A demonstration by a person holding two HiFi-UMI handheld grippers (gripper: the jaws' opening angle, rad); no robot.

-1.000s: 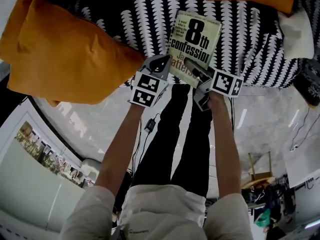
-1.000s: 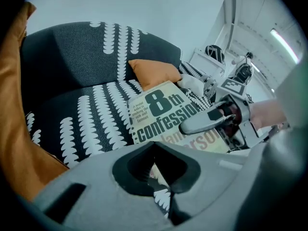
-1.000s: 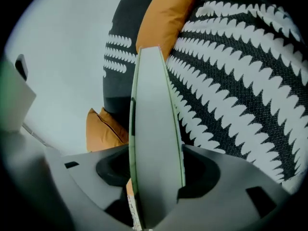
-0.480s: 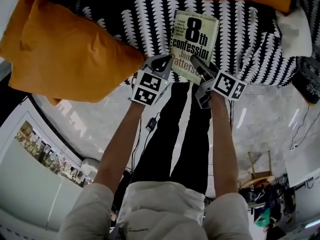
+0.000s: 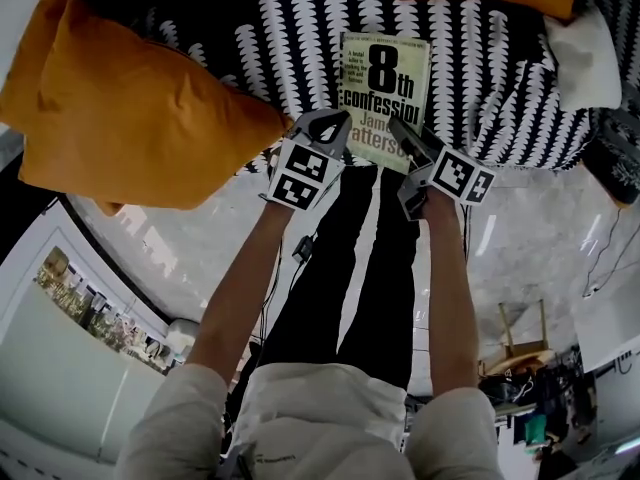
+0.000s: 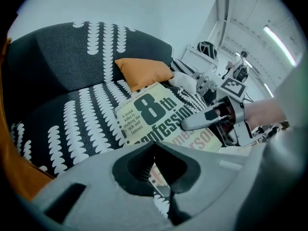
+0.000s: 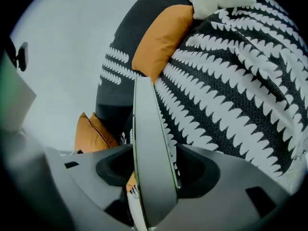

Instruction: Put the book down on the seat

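Left tongs (image 5: 338,123), right tongs (image 5: 398,133) on book (image 5: 385,73) edge

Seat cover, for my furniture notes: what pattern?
The seat is black with rows of white scalloped marks; best in head view.

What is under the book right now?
The black seat with white stripes shows on three sides of the book; the patch directly beneath is covered by it.

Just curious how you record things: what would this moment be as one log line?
step: setting book on seat | book: face up | left fingers: clamped on near-left corner | right fingers: clamped on near-right corner
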